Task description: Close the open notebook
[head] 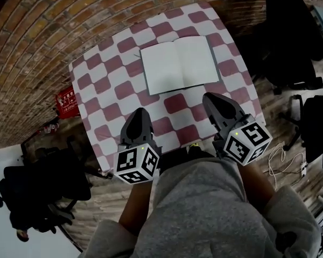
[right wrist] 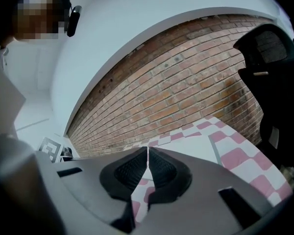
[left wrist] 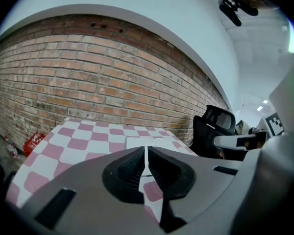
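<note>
So the notebook (head: 180, 63) is lying wide open and flat on the checkered table (head: 99, 85), blank white pages up, spine running away from the person. It's out ahead of both sets of fingers, on the far half of the tabletop, closer to the brick wall (left wrist: 88, 77) than to the near edge. Nothing is touching it.

The left gripper (head: 140, 113) hangs over the near part of the table. From its tips the notebook is ahead and a bit to the right, a few checks off. Its own view shows the two fingers squeezed together with only a hairline slit between them. Nothing is in there, you just see pink and white squares past the tips, with the near corner of the page right behind them.

The right gripper (head: 213, 97) is the same story: fingers pinched together and holding nothing. It sits closer to the notebook than the left one does. Its tips are just short of the near right corner of the book, with the page ahead and to the left of them. In its own view the white sheet spreads out beyond the tips, toward the right.

A black chair (head: 290, 42) stands off past the right fingers, clear of the table. A red pack (head: 67, 102) sits on the floor, out to the left of the left fingers.
</note>
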Tool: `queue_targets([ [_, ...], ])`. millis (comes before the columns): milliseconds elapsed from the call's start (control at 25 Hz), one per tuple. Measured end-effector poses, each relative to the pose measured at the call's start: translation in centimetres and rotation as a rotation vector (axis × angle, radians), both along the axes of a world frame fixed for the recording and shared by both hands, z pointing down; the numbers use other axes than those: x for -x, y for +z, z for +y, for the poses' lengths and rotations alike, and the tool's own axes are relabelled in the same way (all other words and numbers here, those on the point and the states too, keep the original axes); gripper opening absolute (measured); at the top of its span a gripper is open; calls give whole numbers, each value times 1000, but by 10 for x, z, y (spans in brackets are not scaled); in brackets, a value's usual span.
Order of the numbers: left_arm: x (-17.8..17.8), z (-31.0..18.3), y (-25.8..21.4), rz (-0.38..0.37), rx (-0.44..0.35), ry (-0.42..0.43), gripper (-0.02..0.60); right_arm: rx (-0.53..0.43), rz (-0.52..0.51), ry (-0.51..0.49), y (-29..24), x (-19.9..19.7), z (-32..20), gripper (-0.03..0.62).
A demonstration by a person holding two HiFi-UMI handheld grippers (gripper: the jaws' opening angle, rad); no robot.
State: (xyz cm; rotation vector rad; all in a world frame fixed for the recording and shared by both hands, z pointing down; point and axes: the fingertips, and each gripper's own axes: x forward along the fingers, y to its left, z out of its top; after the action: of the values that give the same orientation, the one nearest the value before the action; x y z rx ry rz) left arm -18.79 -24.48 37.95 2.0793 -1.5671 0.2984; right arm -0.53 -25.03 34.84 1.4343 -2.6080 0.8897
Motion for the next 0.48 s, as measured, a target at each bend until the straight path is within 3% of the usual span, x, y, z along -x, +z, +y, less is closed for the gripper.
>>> queue_targets([
  [480,7,-32,88,111,206,-16,12,148,36,16,61,9,-26,32],
])
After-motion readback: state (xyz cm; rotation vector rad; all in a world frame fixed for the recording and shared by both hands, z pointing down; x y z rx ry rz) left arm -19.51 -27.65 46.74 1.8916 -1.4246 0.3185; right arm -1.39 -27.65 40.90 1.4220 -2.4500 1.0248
